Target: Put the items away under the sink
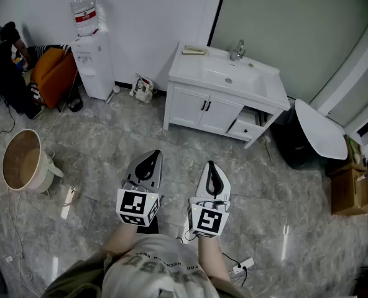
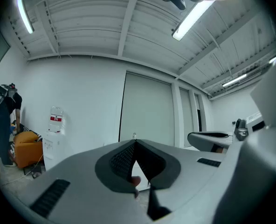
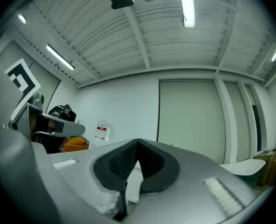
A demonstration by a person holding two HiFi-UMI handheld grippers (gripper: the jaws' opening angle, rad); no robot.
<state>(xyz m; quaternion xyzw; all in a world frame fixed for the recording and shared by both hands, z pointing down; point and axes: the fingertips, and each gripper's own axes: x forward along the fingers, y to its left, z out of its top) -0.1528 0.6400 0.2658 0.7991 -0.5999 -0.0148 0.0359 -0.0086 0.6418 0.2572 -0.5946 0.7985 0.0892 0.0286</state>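
A white sink cabinet [image 1: 202,109] with two doors and a basin [image 1: 230,76] stands against the far wall, a faucet [image 1: 237,49] at its back. A small drawer [image 1: 245,128] at its right side looks pulled out. Well short of it, over the marble floor, my left gripper [image 1: 151,156] and right gripper [image 1: 211,166] hang side by side, both shut and empty. In the left gripper view the left gripper [image 2: 134,143] points level at the wall. The right gripper [image 3: 138,143] tilts slightly up in its own view. A small bag [image 1: 143,89] lies left of the cabinet.
A water dispenser [image 1: 92,58] stands at the far left wall, with an orange seat [image 1: 52,73] and dark clothes beside it. A round tub [image 1: 21,160] sits on the floor at left. A white oval panel [image 1: 322,129] and cardboard boxes [image 1: 352,185] stand right. Cables run across the floor.
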